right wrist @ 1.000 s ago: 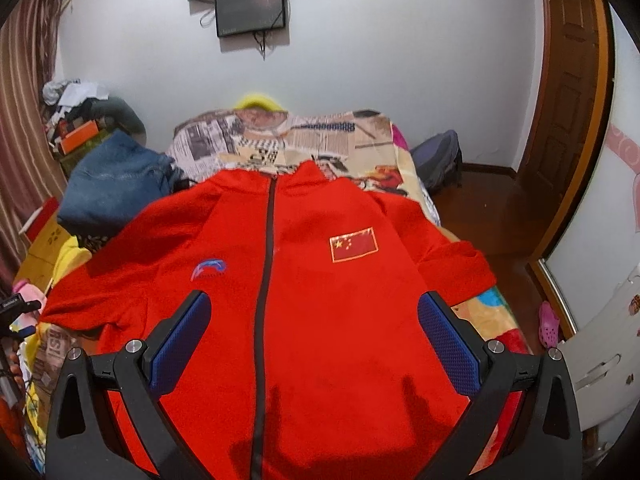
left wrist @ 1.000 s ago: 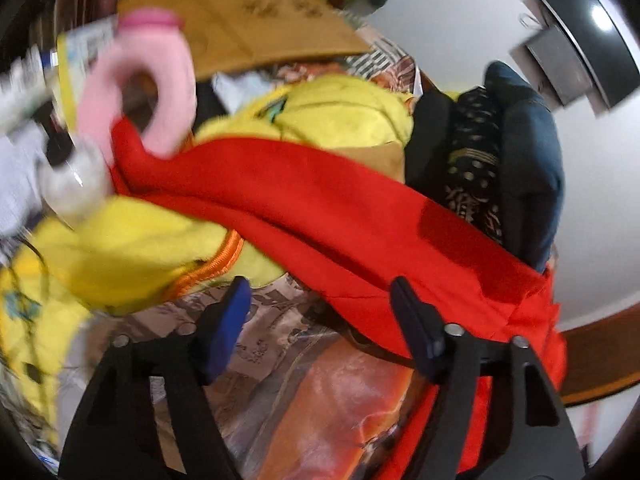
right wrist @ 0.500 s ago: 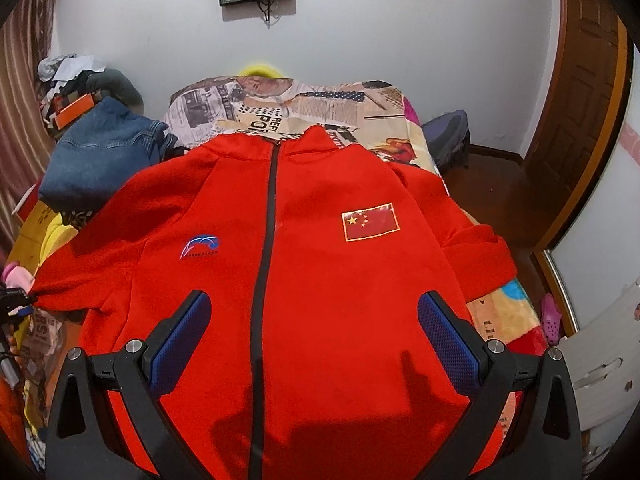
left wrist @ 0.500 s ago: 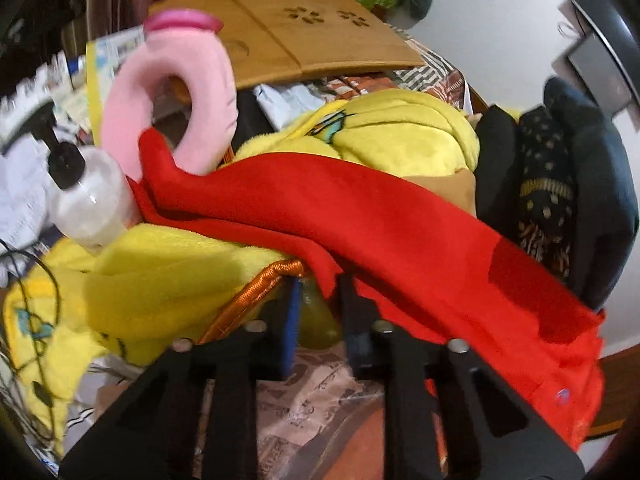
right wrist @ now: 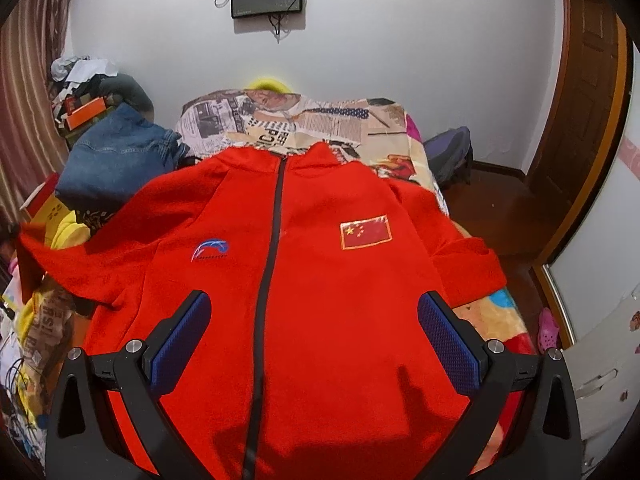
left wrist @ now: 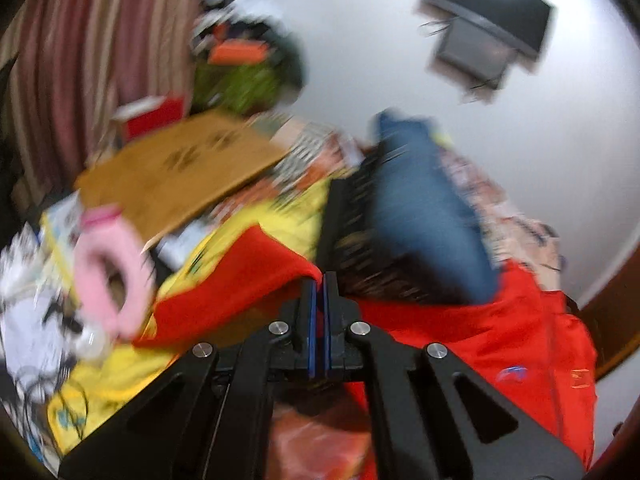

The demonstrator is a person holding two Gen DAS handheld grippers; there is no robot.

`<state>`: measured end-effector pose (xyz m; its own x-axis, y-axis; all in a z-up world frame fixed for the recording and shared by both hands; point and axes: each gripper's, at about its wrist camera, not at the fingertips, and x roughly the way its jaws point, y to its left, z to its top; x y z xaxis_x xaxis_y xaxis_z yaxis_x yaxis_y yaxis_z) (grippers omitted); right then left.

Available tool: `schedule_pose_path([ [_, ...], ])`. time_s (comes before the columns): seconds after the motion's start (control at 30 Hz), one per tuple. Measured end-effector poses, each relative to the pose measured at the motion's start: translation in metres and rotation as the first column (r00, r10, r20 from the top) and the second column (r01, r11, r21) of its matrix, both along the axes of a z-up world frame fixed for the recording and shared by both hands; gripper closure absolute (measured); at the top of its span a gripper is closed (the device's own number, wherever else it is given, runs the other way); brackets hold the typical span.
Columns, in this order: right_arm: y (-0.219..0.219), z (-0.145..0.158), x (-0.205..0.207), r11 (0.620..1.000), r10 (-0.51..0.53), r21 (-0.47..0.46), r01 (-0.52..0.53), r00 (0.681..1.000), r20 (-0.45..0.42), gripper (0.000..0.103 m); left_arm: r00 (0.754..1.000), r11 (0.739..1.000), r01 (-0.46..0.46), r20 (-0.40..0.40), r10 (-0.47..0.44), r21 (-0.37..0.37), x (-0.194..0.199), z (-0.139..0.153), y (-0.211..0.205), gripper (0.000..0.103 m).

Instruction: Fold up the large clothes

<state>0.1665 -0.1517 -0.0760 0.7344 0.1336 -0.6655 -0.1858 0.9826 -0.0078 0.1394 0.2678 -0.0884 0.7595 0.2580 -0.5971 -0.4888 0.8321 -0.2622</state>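
Observation:
A red zip jacket (right wrist: 320, 280) lies face up on the bed, collar at the far end, with a flag patch and a blue logo on the chest. My right gripper (right wrist: 316, 332) is open and empty, hovering above the jacket's lower front. My left gripper (left wrist: 319, 280) is shut on the jacket's left sleeve (left wrist: 248, 280) and holds it lifted over the yellow clothes. The lifted sleeve also shows at the left in the right wrist view (right wrist: 60, 256). The left wrist view is blurred by motion.
Folded blue jeans (right wrist: 116, 156) and dark clothes lie left of the jacket. Yellow garments (left wrist: 120, 364), a pink ring cushion (left wrist: 112, 276) and a wooden board (left wrist: 176, 176) crowd the left side. A printed bedsheet (right wrist: 304, 120) covers the bed. A door (right wrist: 580, 92) stands at the right.
My left gripper has closed on the red sleeve and lifted it up and toward the jacket body. My right gripper has stayed open above the jacket.

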Motion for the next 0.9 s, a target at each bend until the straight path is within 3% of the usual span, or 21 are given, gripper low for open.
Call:
schedule_pose_path([
  [0.17, -0.005, 0.013, 0.007, 0.999, 0.031, 0.019, -0.032, 0.998, 0.046, 0.0, 0.97, 0.974, 0.199, 0.121, -0.211, 0.106, 0.031, 0.057, -0.076, 0.102],
  [0.27, -0.007, 0.017, 0.013, 0.998, 0.049, 0.021, -0.051, 0.997, 0.066, 0.0, 0.927, 0.933, 0.336, 0.13, -0.351, 0.128, 0.064, 0.074, -0.127, 0.102],
  [0.37, -0.014, 0.017, 0.017, 0.998, 0.056, 0.019, -0.058, 0.996, 0.072, 0.0, 0.875, 0.877, 0.46, 0.099, -0.474, 0.136, 0.095, 0.072, -0.18, 0.102],
  [0.5, -0.024, 0.008, 0.027, 0.998, 0.056, 0.002, -0.056, 0.997, 0.052, 0.0, 0.779, 0.776, 0.621, 0.02, -0.626, 0.105, 0.119, 0.046, -0.254, 0.102],
  [0.6, -0.032, -0.003, 0.031, 0.999, 0.045, -0.028, -0.045, 0.999, 0.027, 0.0, 0.691, 0.689, 0.723, -0.092, -0.717, 0.056, 0.13, 0.008, -0.309, 0.102],
  [0.7, -0.039, -0.018, 0.034, 0.998, 0.039, -0.049, -0.04, 0.999, -0.007, 0.0, 0.621, 0.633, 0.774, -0.19, -0.76, 0.0, 0.133, -0.032, -0.344, 0.102],
  [0.8, -0.044, -0.03, 0.038, 0.997, 0.032, -0.07, -0.035, 0.999, -0.04, 0.0, 0.569, 0.6, 0.798, -0.264, -0.779, -0.052, 0.125, -0.067, -0.356, 0.102],
  [0.9, -0.048, -0.037, 0.04, 0.996, 0.039, -0.073, -0.044, 0.997, -0.073, 0.001, 0.542, 0.585, 0.809, -0.311, -0.781, -0.057, 0.129, -0.081, -0.352, 0.101],
])
